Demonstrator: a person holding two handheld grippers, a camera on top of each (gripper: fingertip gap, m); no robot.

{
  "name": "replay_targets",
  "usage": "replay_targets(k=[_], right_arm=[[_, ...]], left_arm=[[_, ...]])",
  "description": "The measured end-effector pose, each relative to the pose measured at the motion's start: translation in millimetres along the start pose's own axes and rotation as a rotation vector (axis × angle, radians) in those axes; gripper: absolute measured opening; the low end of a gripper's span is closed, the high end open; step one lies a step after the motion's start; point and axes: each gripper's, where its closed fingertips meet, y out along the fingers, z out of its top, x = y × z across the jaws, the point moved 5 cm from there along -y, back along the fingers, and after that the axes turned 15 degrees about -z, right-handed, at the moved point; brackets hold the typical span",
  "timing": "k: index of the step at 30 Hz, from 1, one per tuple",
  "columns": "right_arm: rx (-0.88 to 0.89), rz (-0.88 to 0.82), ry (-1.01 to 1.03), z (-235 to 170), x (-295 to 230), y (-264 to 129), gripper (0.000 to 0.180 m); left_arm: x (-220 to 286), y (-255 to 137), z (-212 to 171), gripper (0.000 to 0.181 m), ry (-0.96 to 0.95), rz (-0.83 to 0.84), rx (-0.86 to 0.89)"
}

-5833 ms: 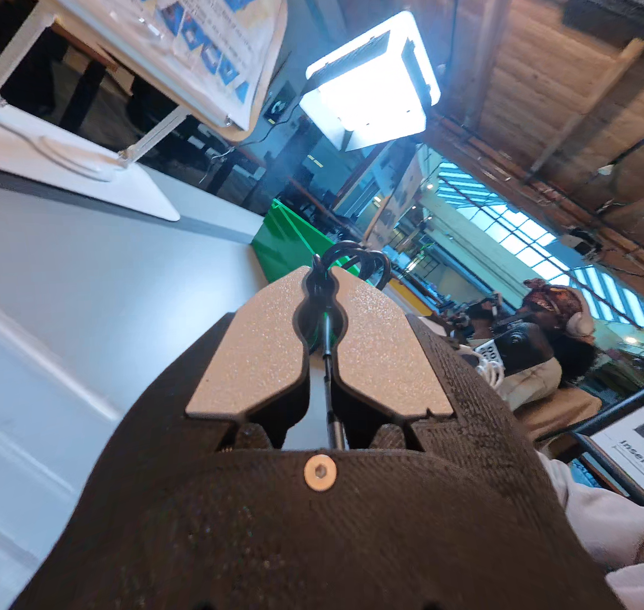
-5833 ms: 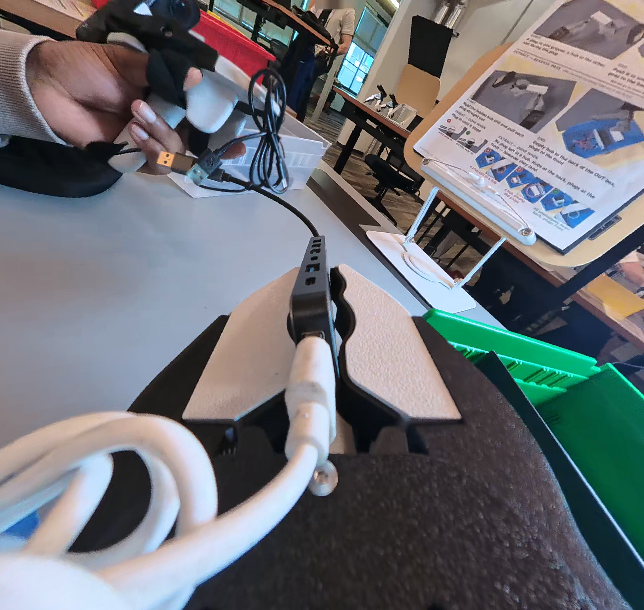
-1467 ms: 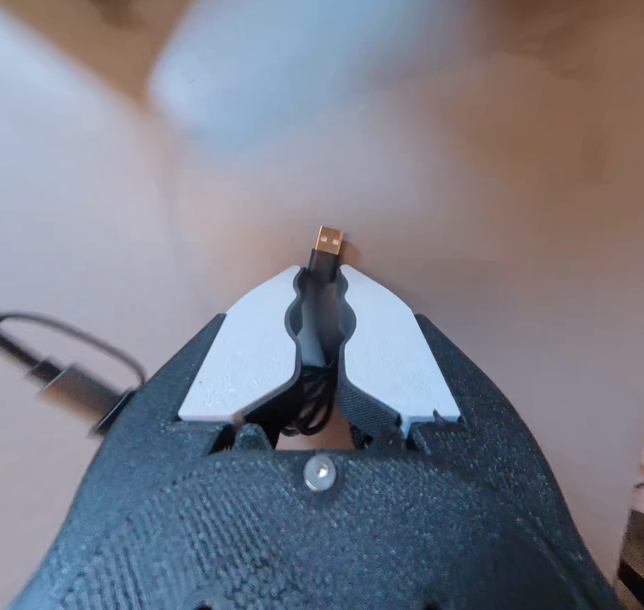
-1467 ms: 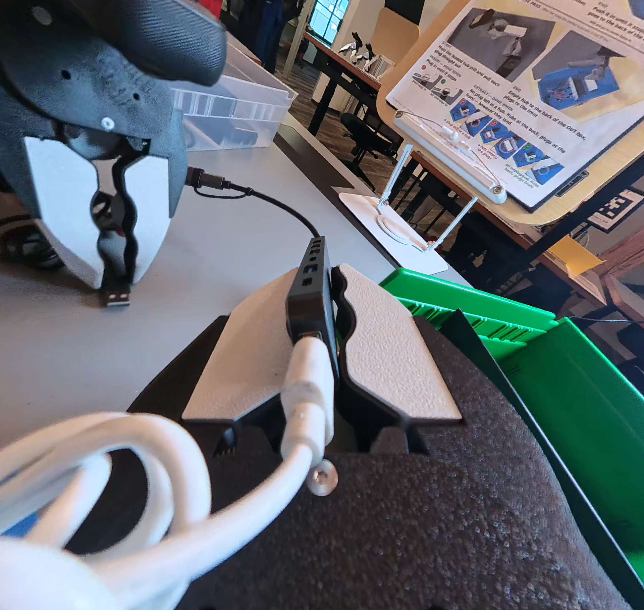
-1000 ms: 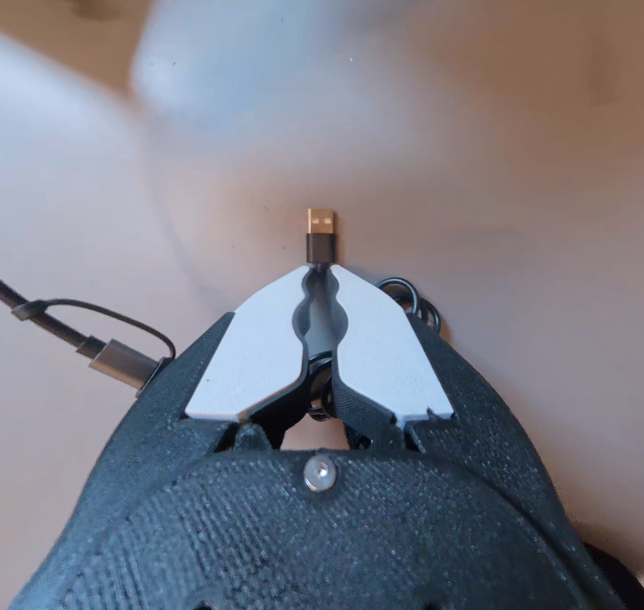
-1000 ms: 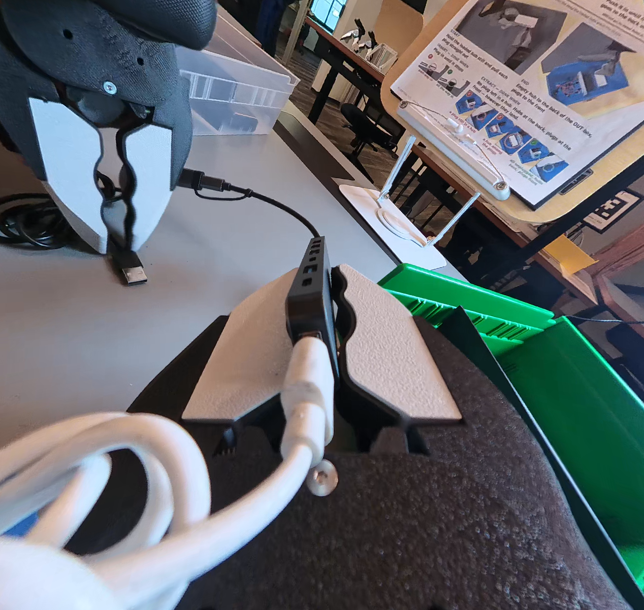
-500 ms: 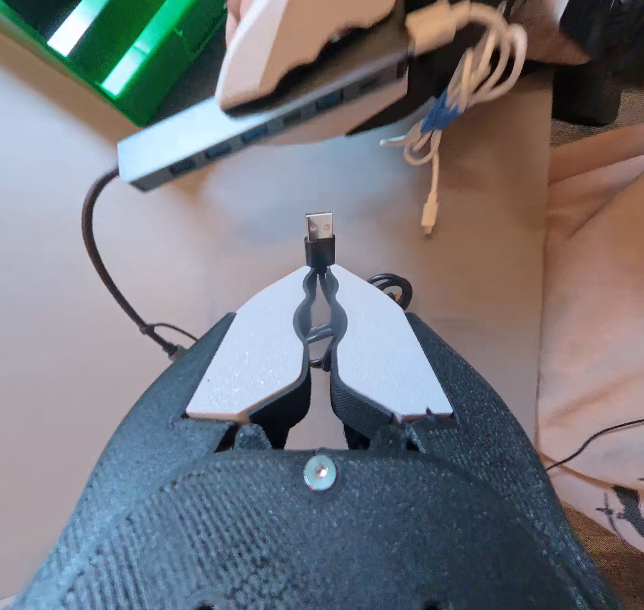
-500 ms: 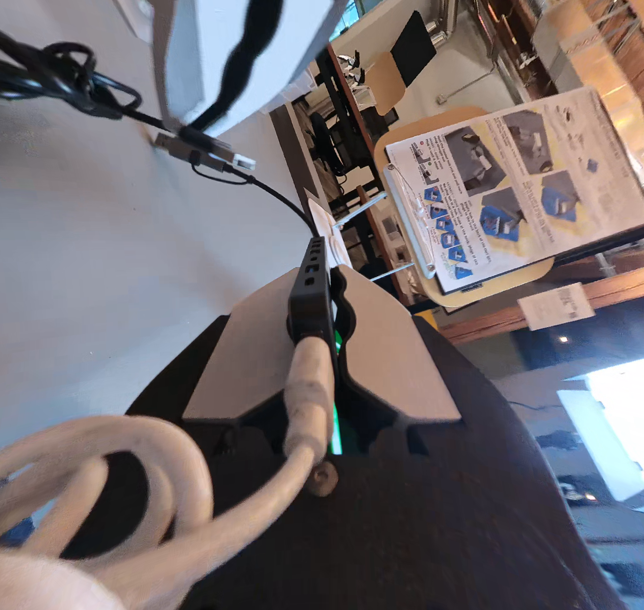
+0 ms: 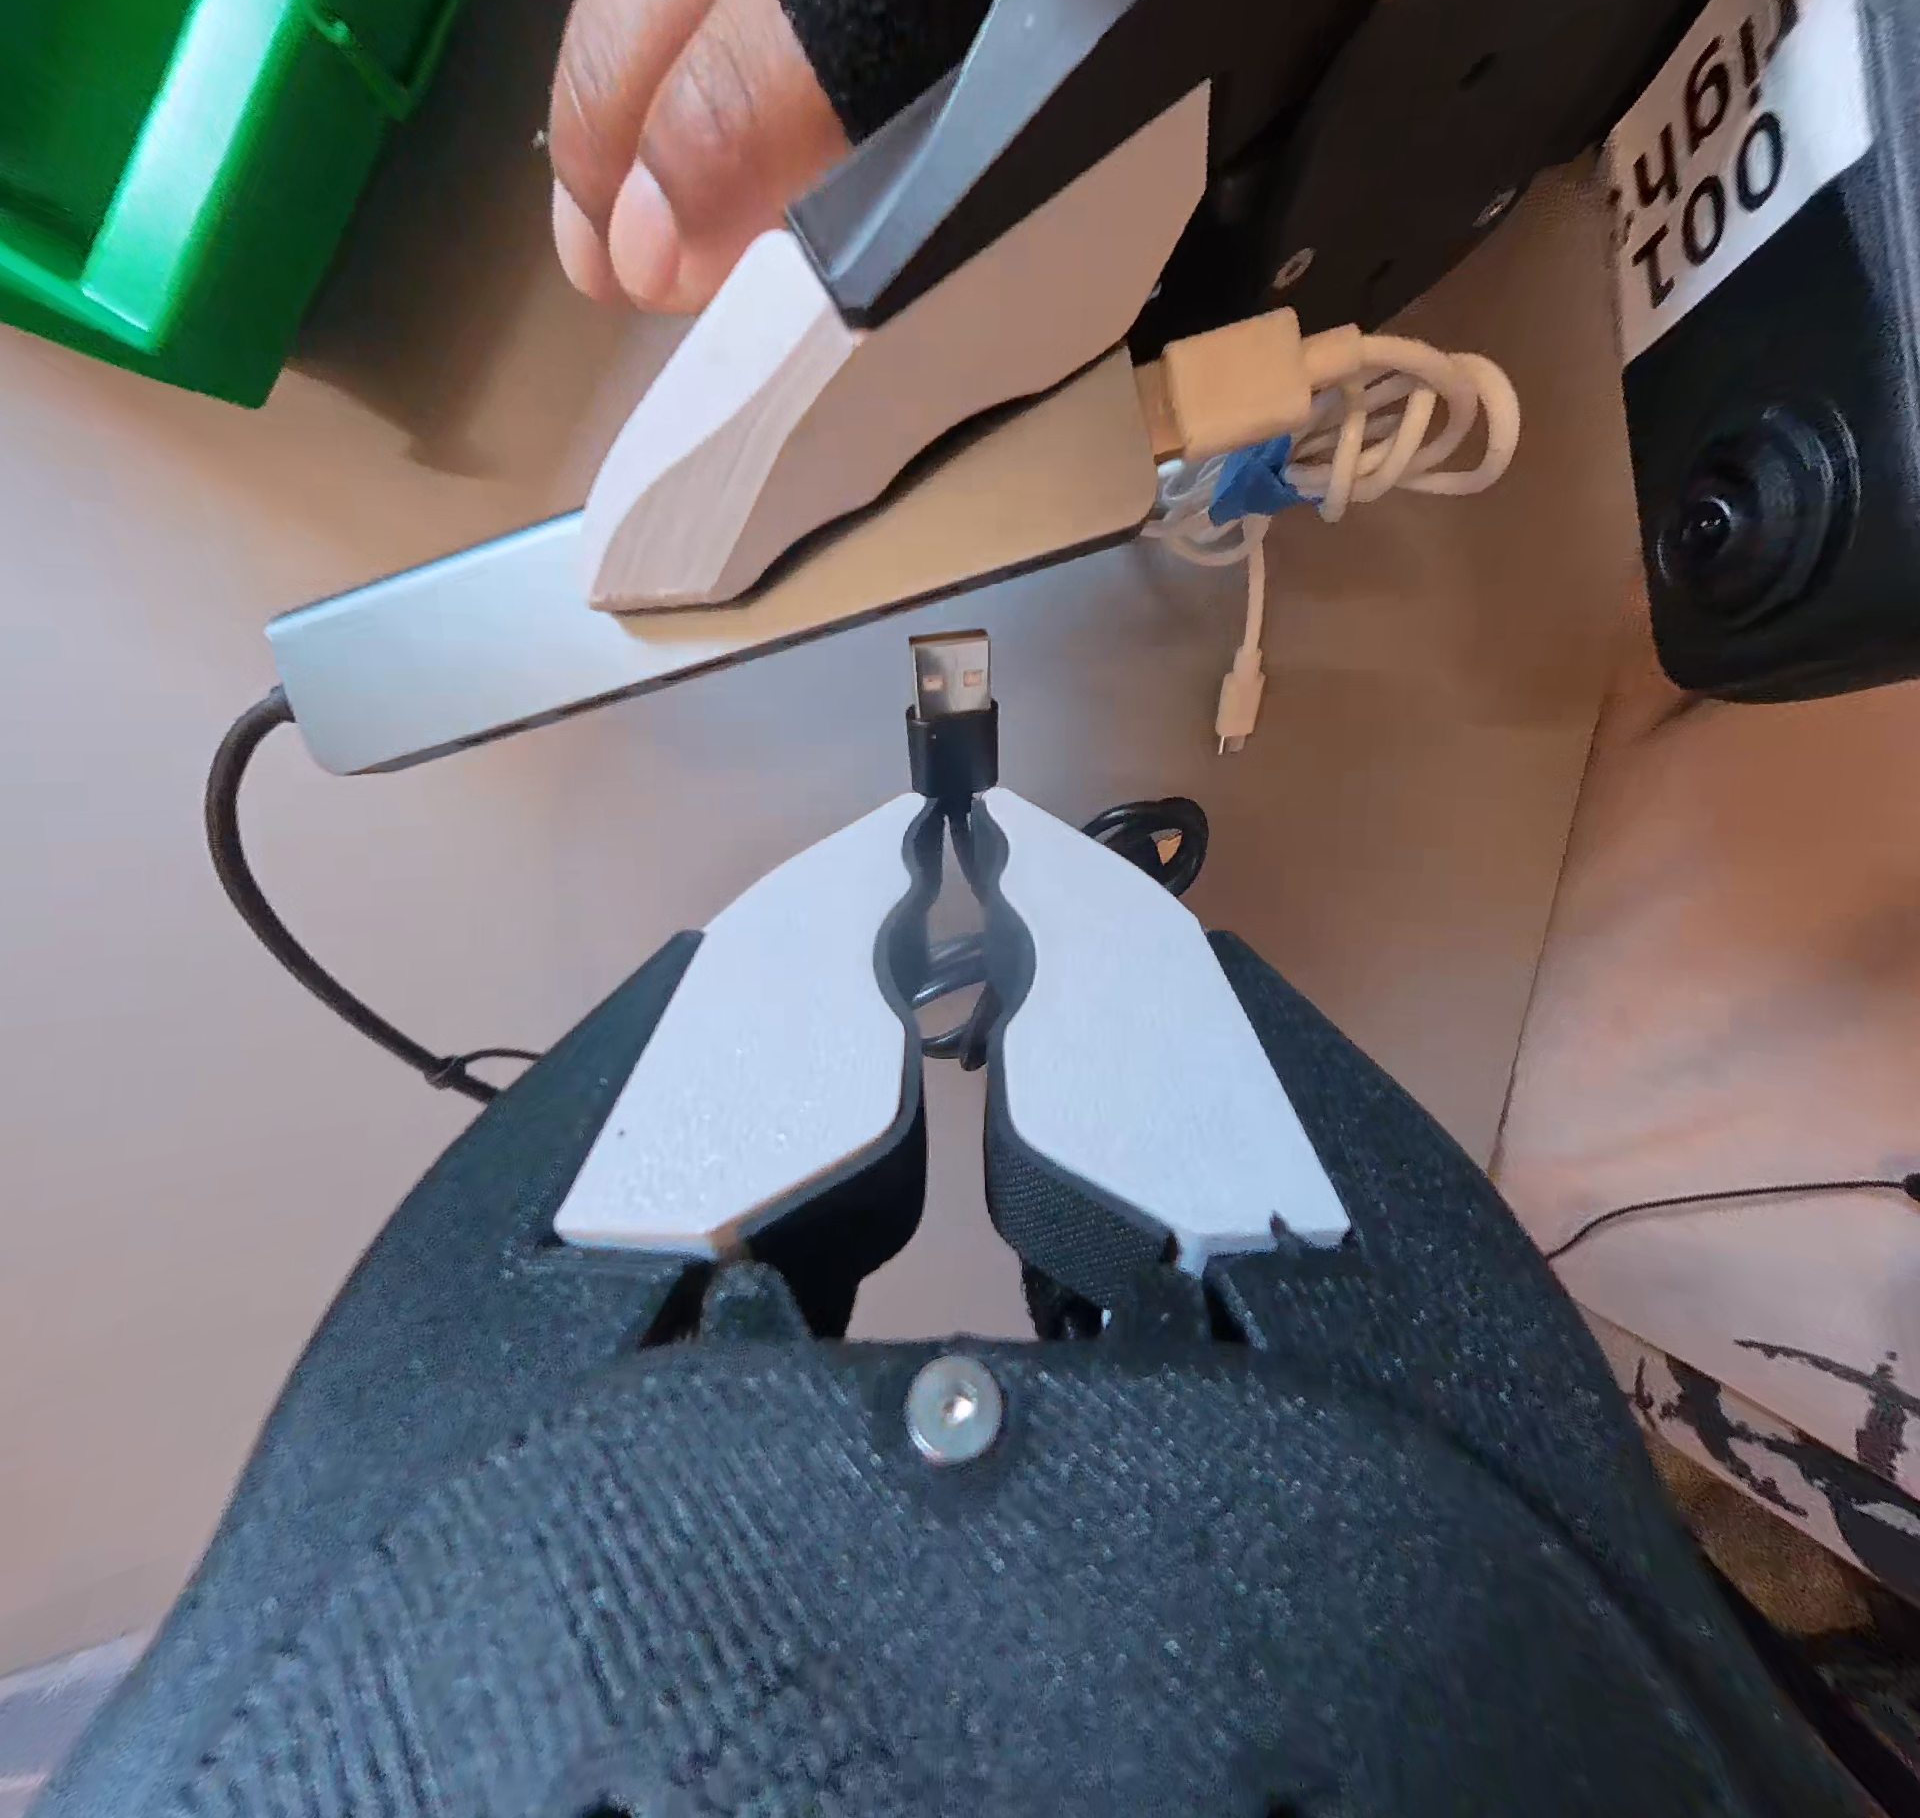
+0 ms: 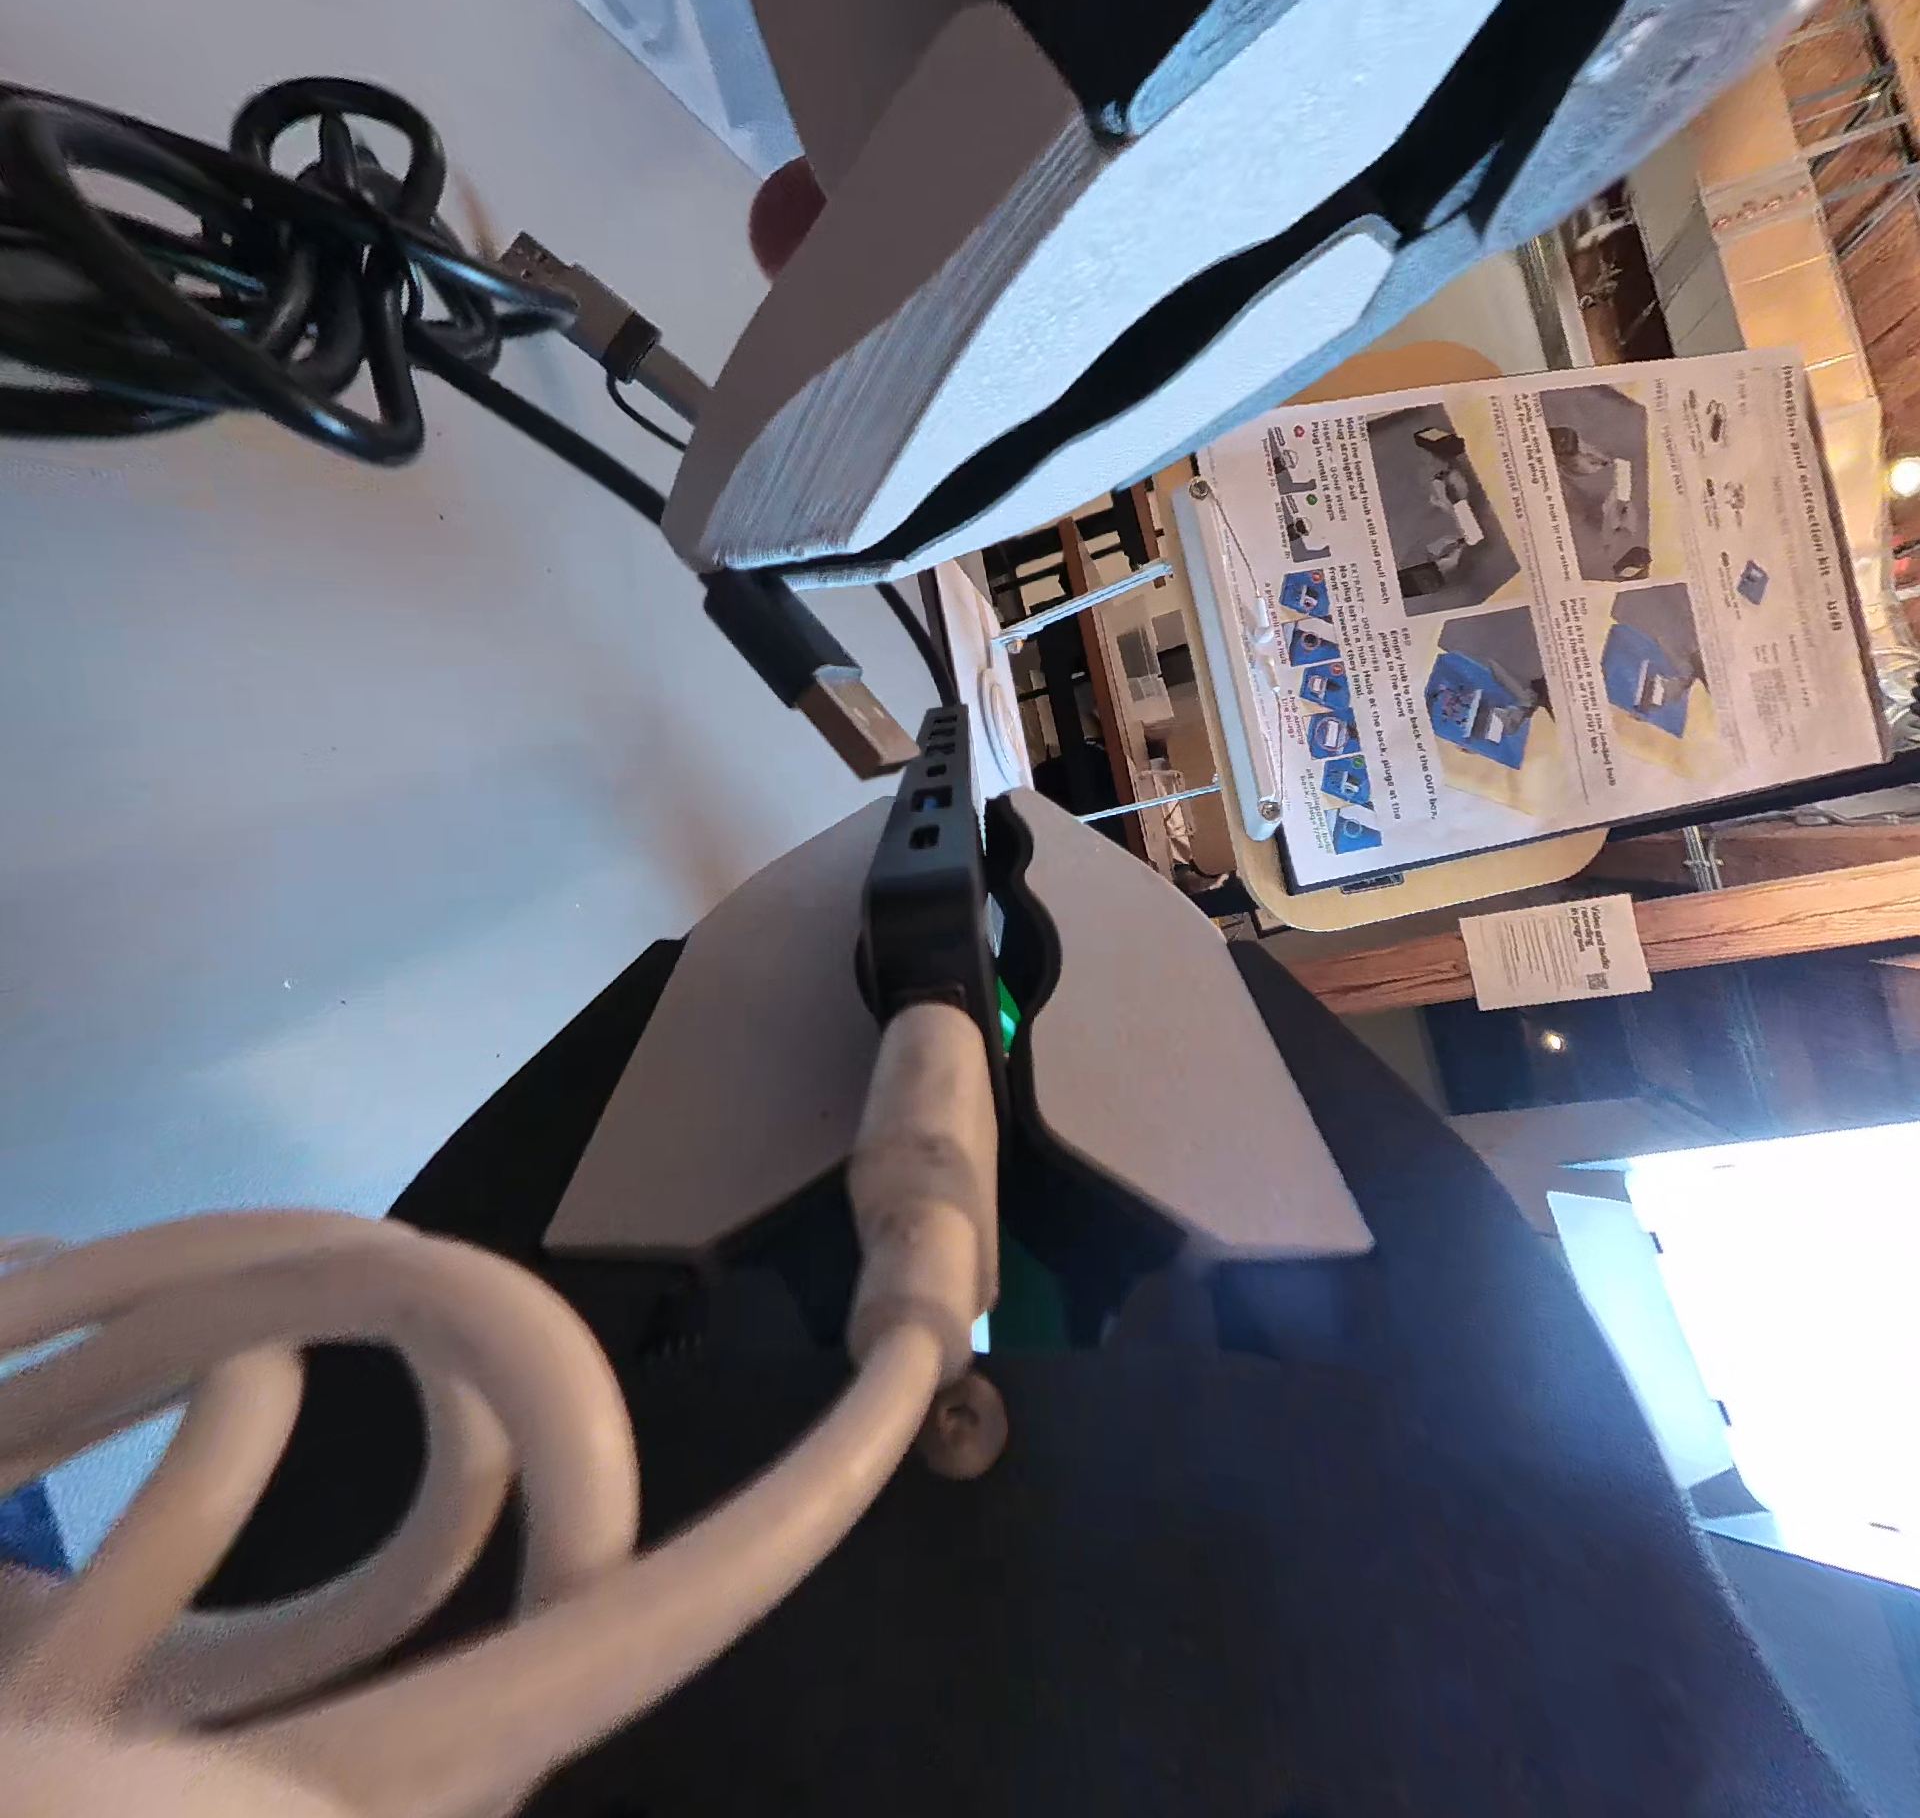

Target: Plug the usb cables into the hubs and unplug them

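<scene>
Closer now than 0.5 s back: plug tip sits just short of the hub's port edge, gap much smaller, hub bigger in both views.

Left wrist view: left gripper point(image 9: 951, 818) clamped on black usb cable point(image 9: 951, 979) right behind the plug point(image 9: 949, 698); plug sticks out past the tips, metal end up. Hub point(image 9: 623, 646), grey, slanted, lies across just above the plug, not touching. Right gripper point(image 9: 727, 542) pinches the hub from above; its white finger point(image 9: 748, 438) covers mid-hub. Person's hand point(image 9: 686, 106) behind it, cut off at top. White cable point(image 9: 1361, 438) plugged into the hub's right end, coiled w/ blue tape; loose small end dangles. Hub's own black lead point(image 9: 260, 895) curves down left, goes under the gripper body. Green bin point(image 9: 187, 158) top left, well apart. Table point(image 9: 208, 937) bare to the left, so room there; right side crowded by the other gripper's camera block. Ports on hub edge hard to make out.

Right wrist view: right gripper point(image 10: 982, 833) shut tight on hub point(image 10: 930, 864), seen edge-on, ports facing left. Plug point(image 10: 821, 698) angled in, tip nearly at the far ports; touching or not, can't tell. Left gripper point(image 10: 790, 563) overhead, blurred, cut off at top. Black cable bundle point(image 10: 260, 303) on table point(image 10: 312, 781) at left. White cable point(image 10: 914, 1186) leaves hub's near end, loops bottom left, blurred. Instruction board point(image 10: 1538, 625) beyond the table edge.
</scene>
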Motion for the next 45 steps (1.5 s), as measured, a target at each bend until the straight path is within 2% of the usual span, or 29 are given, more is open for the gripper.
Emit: replay_targets(k=[12, 19, 26, 31, 32, 35, 40, 45], right_arm=[[-0.064, -0.087, -0.195, -4, -1, 4, 0.012], [-0.052, -0.104, -0.227, 1, -1, 3, 0.011], [-0.043, -0.127, -0.259, 6, -1, 3, 0.012], [-0.062, -0.105, -0.243, 3, -2, 4, 0.013], [-0.082, -0.094, -0.232, -1, -1, 5, 0.012], [-0.101, -0.078, -0.197, -13, 6, 5, 0.012], [-0.14, -0.096, -0.024, -33, 29, 1, 0.012], [-0.147, -0.088, 0.095, -39, 35, -2, 0.012]], left_arm=[[-2, -5, 12, 0.005, -0.105, -0.078, -0.103], [-11, -6, 10, 0.005, -0.163, -0.06, -0.188], [-4, -3, 11, 0.0, -0.195, -0.111, -0.283], [-8, 0, 11, 0.0, -0.163, -0.083, -0.304], [-9, 2, 10, 0.0, -0.13, -0.078, -0.29], [-10, 14, 6, 0.017, -0.025, -0.039, -0.171], [-11, 43, -4, 0.024, 0.074, 0.04, 0.073], [-20, 65, -13, 0.024, 0.137, 0.176, 0.078]])
